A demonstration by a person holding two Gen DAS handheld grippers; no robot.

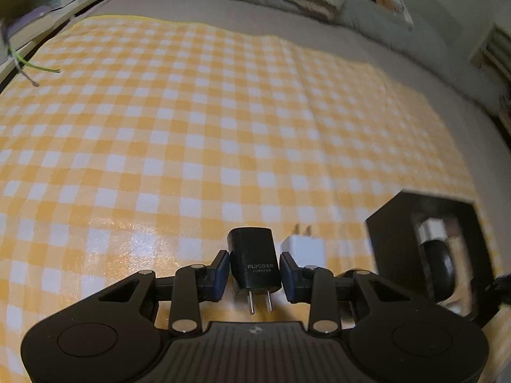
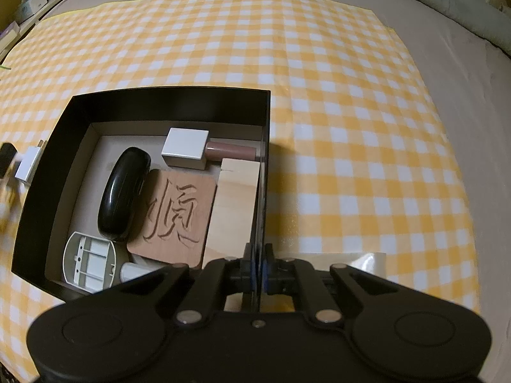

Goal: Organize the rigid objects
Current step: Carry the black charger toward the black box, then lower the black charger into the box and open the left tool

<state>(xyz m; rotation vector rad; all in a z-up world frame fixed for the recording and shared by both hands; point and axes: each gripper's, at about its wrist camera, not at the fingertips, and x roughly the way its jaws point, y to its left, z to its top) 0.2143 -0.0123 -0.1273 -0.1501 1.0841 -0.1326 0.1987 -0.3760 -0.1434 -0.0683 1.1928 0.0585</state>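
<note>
Black charger [image 1: 254, 263], with the word FLYCO on its face, sits in the lower middle of the left wrist view, between the two blue fingers [image 1: 220, 276] of the left gripper [image 1: 254, 274]. Its two metal prongs point down toward the camera. The fingers stand close on both sides of it, but I cannot tell if they press it or only stand beside it. Just to the right of it a white charger [image 1: 303, 249] lies on the yellow checked cloth [image 1: 191, 127], its prongs pointing to the upper part of the frame. At the lower right edge of this view a part of the black box [image 1: 396, 229] shows.

In the right wrist view the black box [image 2: 172, 102] fills the left centre. The right gripper [image 2: 259, 268] is closed on the right wall of the box, with one finger inside and one outside. Inside the box lie a black glossy case [image 2: 123, 194], a wooden coaster [image 2: 174, 215] with a carved character, a pale wooden block [image 2: 234, 207], a white cube [image 2: 185, 151] touching a pink-brown tube [image 2: 230, 151], and a white round plastic part [image 2: 89, 263] in the lower left corner. The white charger [image 2: 27, 166] shows outside the left wall. The cloth lies on a grey bed [image 2: 447, 63].
</note>
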